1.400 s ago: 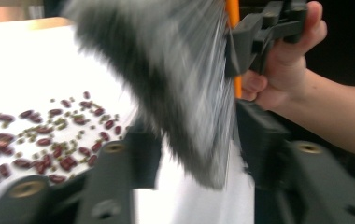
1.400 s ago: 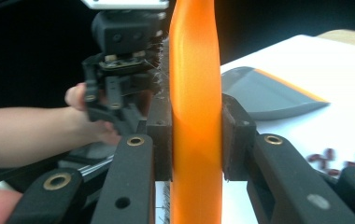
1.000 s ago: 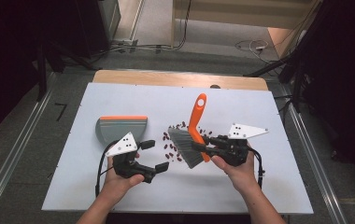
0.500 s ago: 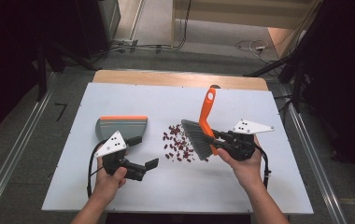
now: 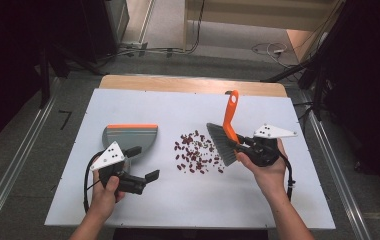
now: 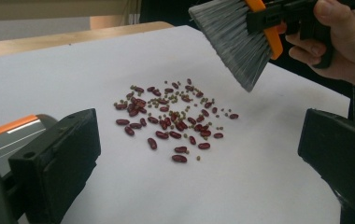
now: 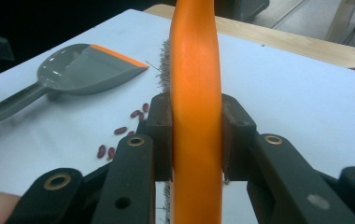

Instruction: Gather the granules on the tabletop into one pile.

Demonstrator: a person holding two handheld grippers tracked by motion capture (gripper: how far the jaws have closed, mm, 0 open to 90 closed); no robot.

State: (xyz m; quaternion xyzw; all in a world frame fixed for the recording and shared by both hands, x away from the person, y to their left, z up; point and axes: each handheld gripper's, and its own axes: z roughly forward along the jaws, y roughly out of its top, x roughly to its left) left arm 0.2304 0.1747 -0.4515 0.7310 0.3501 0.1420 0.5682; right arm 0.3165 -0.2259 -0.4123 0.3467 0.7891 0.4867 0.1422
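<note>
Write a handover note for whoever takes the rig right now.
Right tongs: shut on the brush handle, bristles lifted just right of the beans.
Left tongs: open, holding nothing, near the dustpan handle.
Beans: scattered mid-table, between dustpan and brush, none in the pan that I can see.
Done: brush picked up.
Left, likely: grip the dustpan, sweep the beans leftward into it.
</note>
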